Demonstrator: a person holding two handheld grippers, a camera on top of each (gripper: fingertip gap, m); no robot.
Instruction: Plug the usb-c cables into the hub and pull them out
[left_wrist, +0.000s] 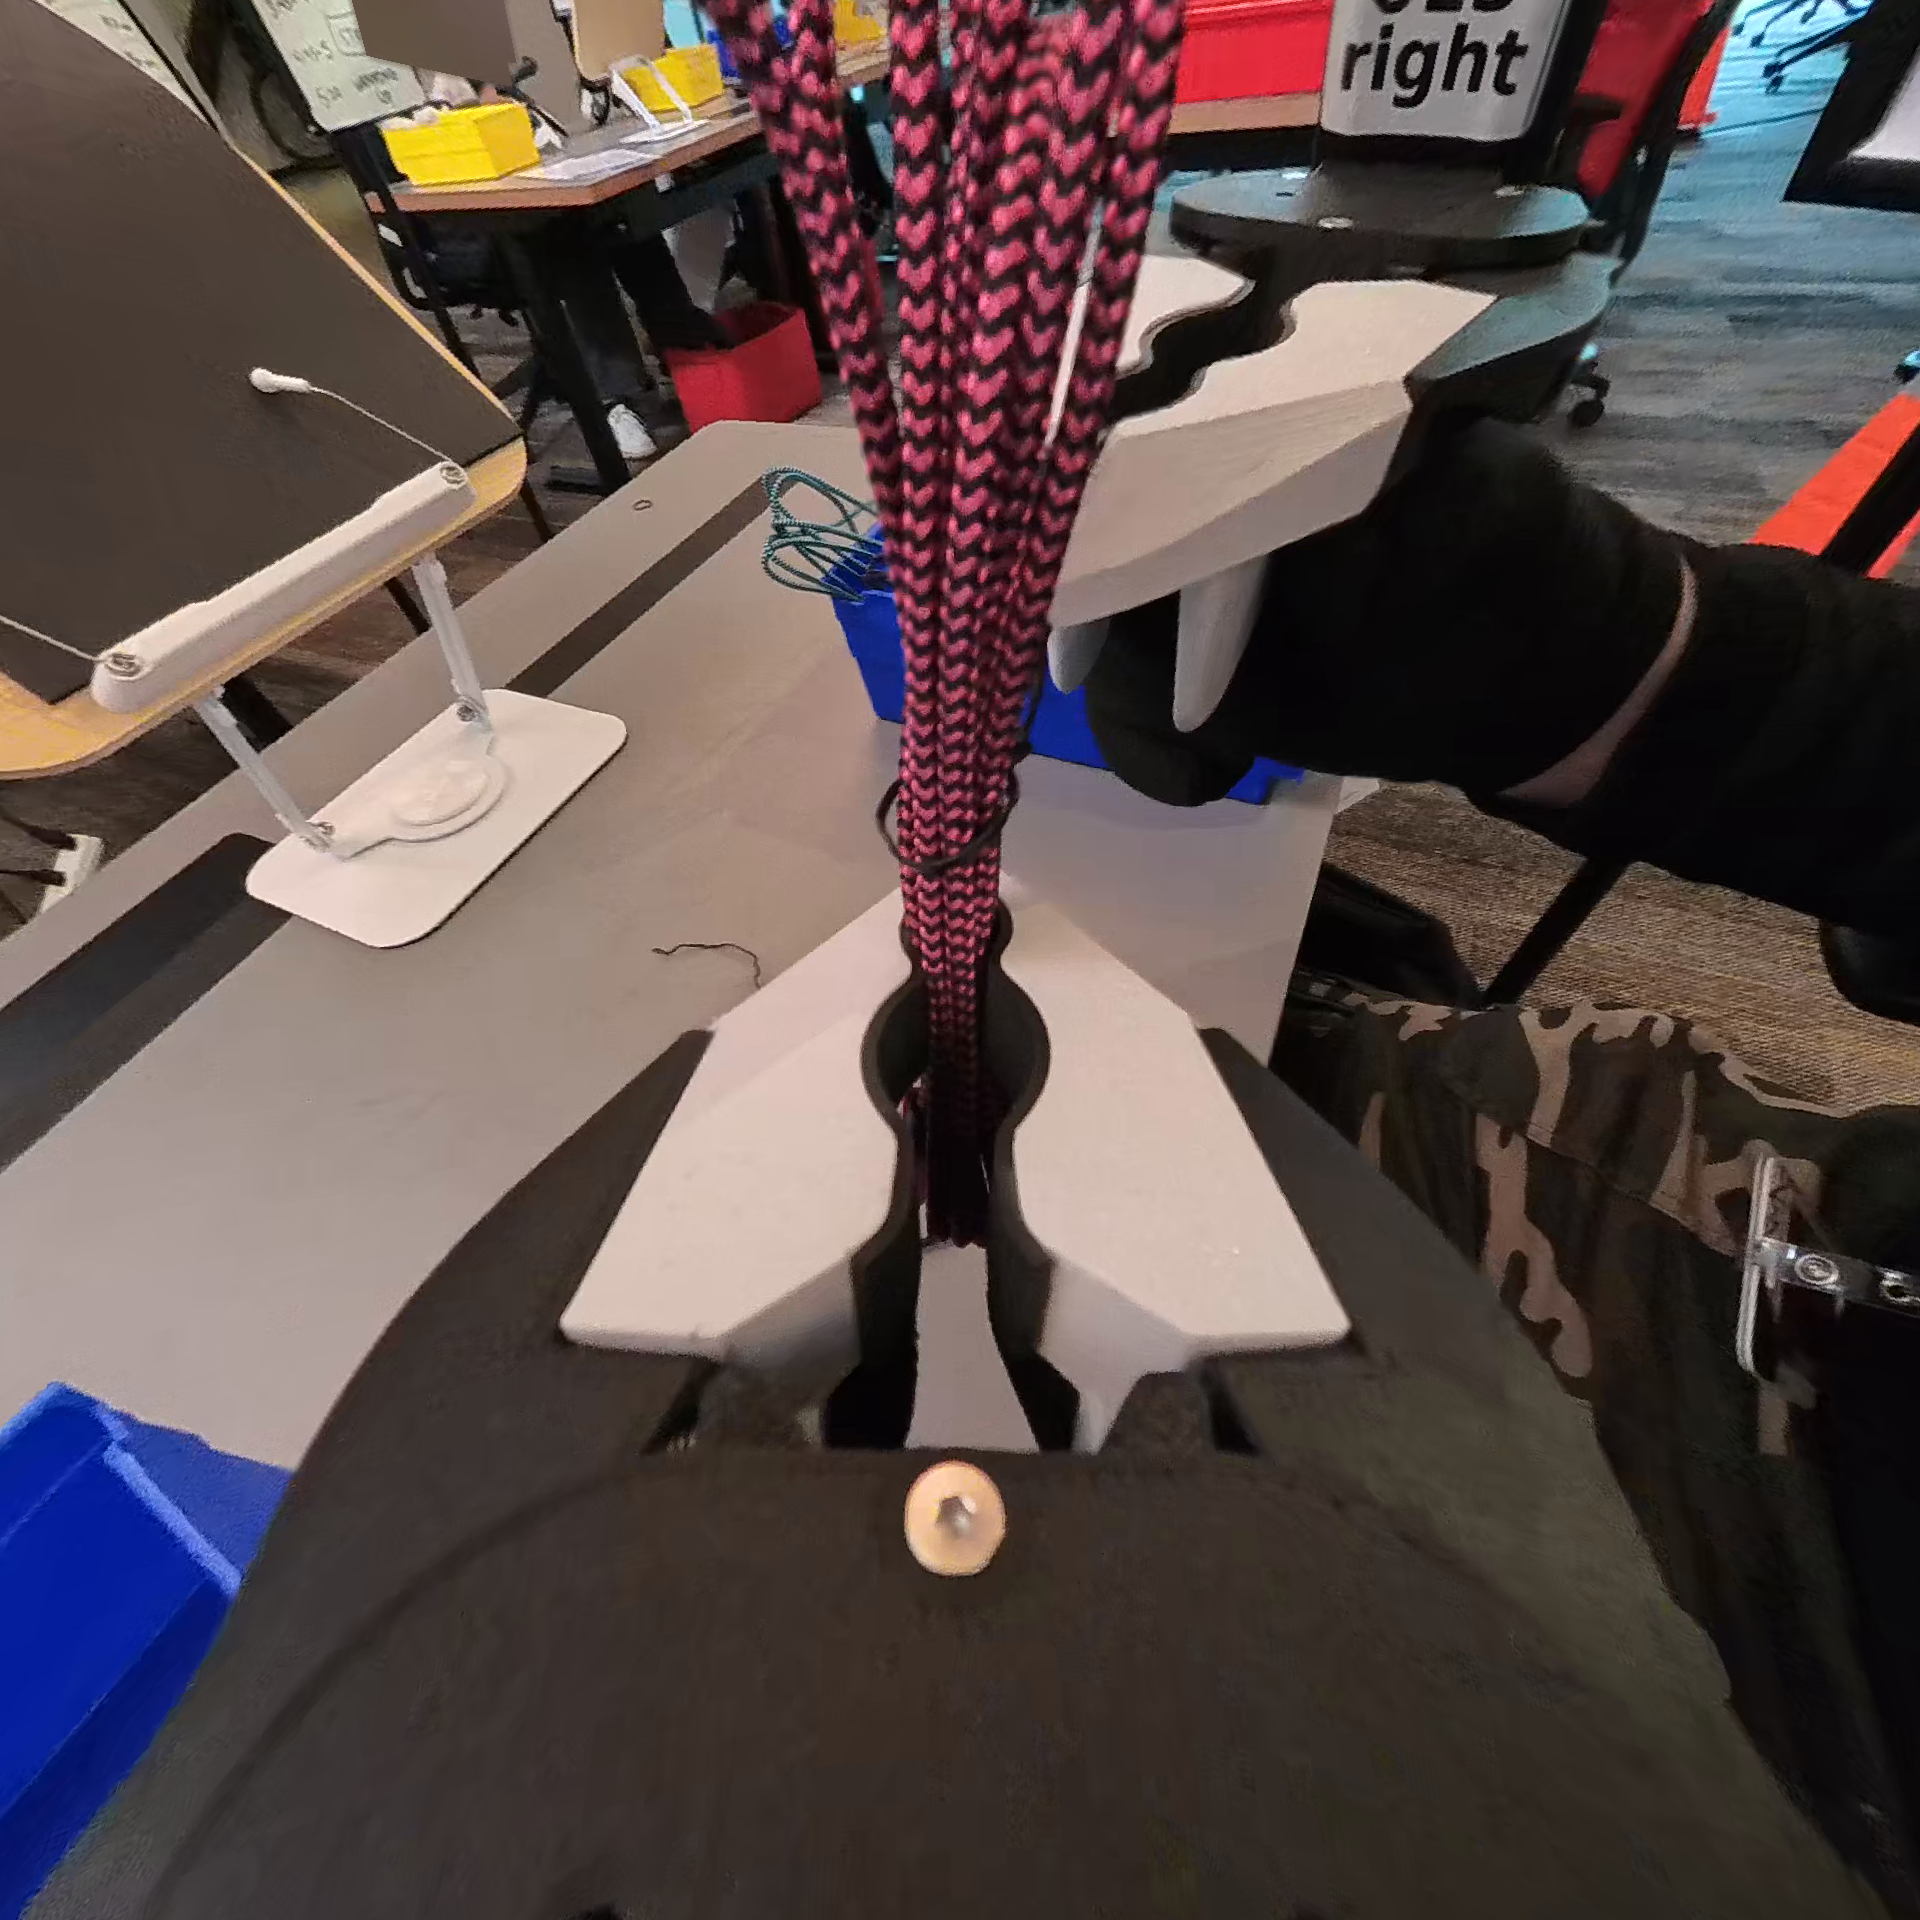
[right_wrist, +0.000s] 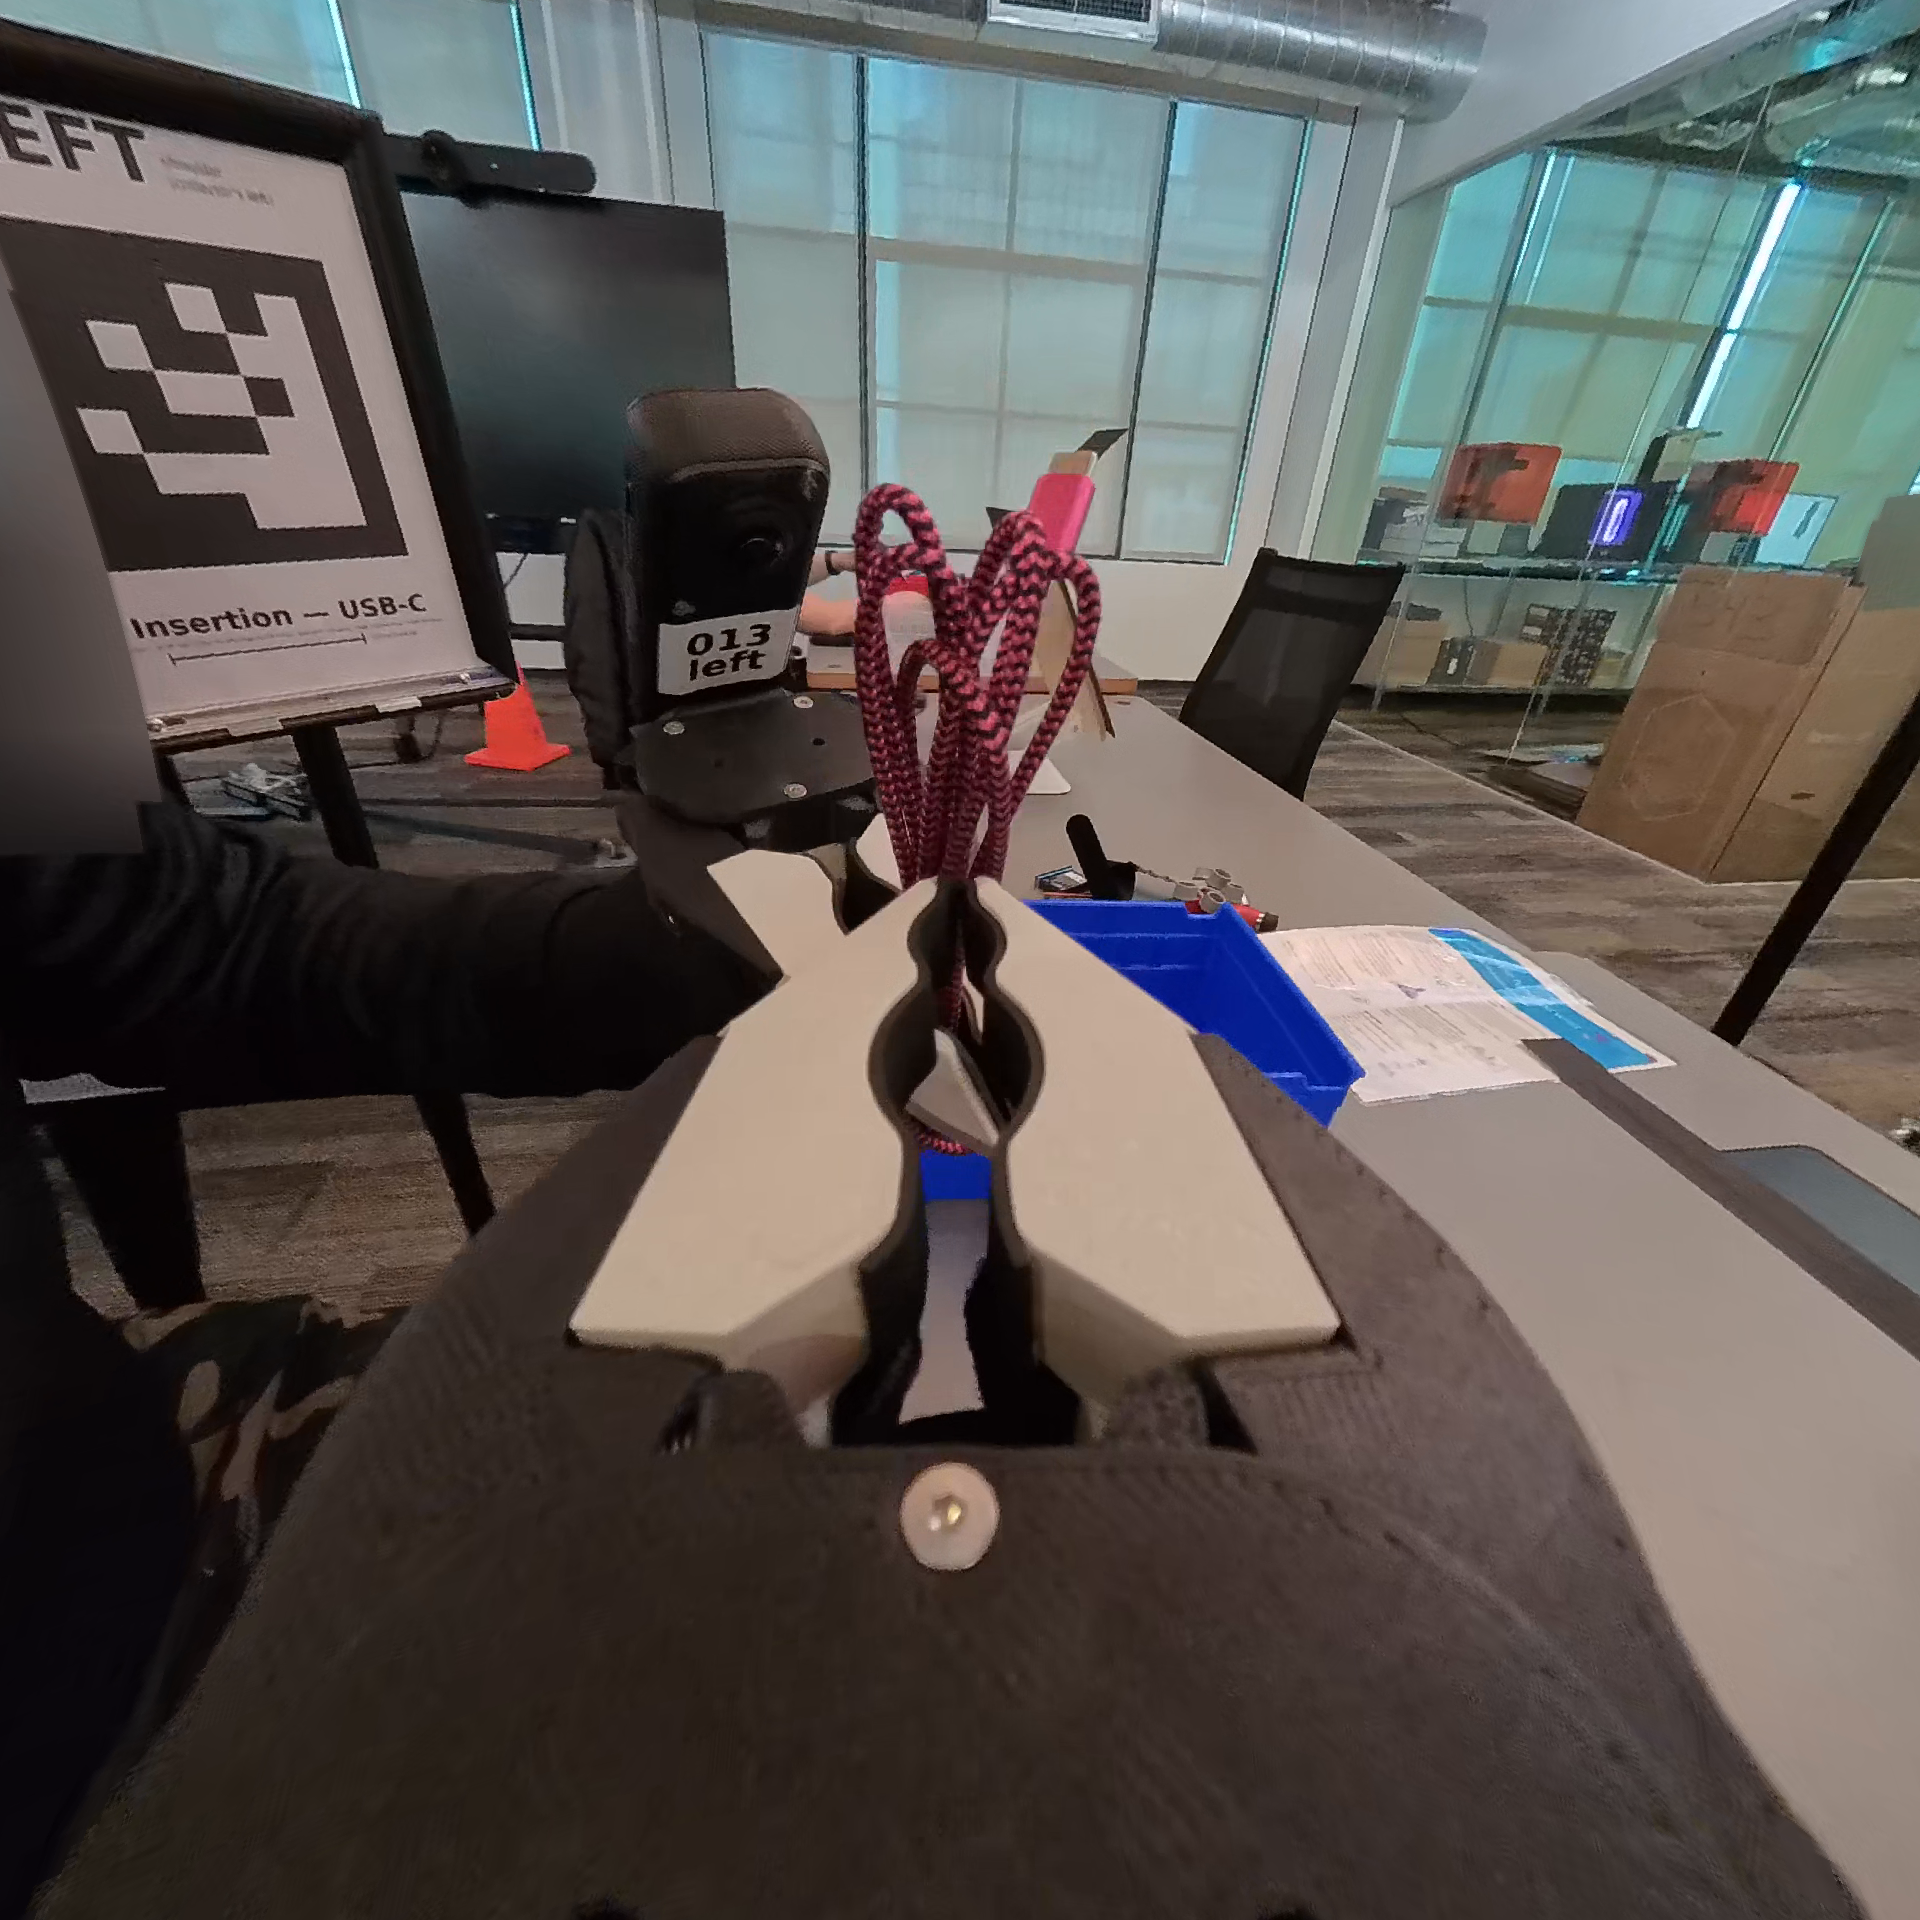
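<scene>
While both tongs (left_wrist: 951, 940) (right_wrist: 961, 894) clamp pink cable bundle (left_wrist: 935, 436), blue bin (right_wrist: 1195, 966) below

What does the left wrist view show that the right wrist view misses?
Only the left wrist view: a black tie around the pink cable bundle just above the left claw, a green cable in the far blue bin, and a white stand.

Only the right wrist view: the bundle's looped top, a pink plug and papers on the table.

Both: the two claws shut on the same bundle, the right claw higher up.
</scene>
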